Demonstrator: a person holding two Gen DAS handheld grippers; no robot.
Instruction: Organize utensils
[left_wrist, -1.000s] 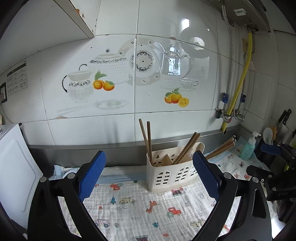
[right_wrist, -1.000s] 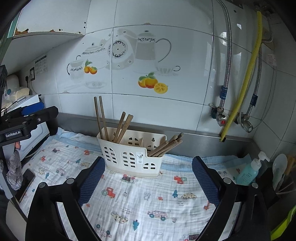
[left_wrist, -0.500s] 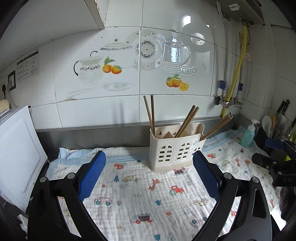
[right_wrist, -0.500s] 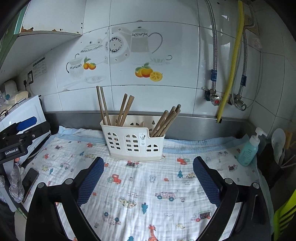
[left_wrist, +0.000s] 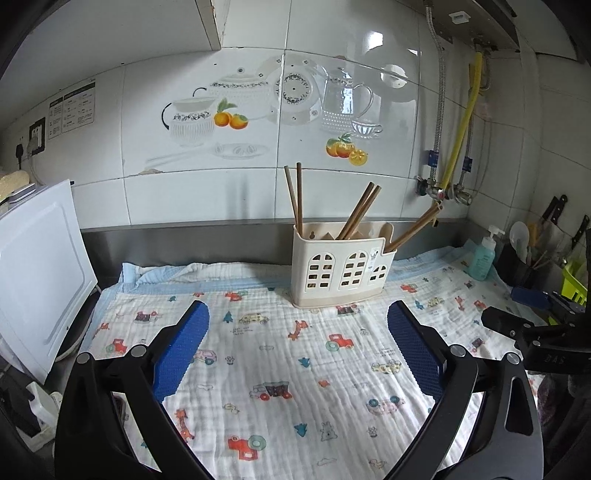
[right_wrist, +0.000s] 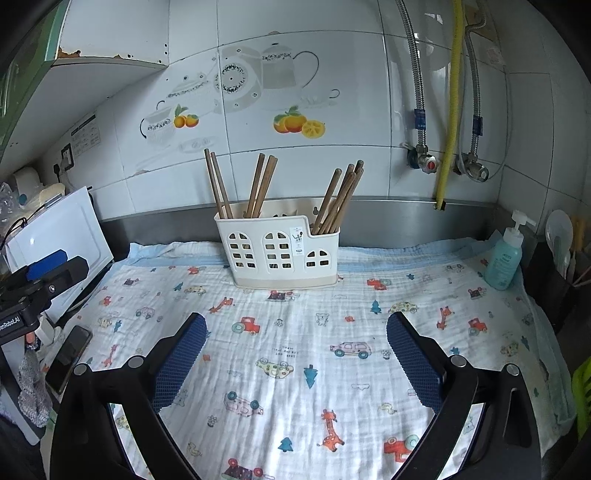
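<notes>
Brown chopsticks (right_wrist: 260, 184) standing in three groups in a cream utensil holder (right_wrist: 277, 251), holder near the back edge of the bench on a cartoon-print cloth (right_wrist: 295, 350), left tongs (left_wrist: 297, 347) and right tongs (right_wrist: 295, 350) both spread wide and empty over the cloth, teal soap bottle (right_wrist: 504, 258) at the right back corner

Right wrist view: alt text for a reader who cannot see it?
A white plastic utensil caddy holding brown wooden chopsticks stands on a cartoon-printed white cloth against a tiled wall. The open right tool hovers empty in front.
</notes>
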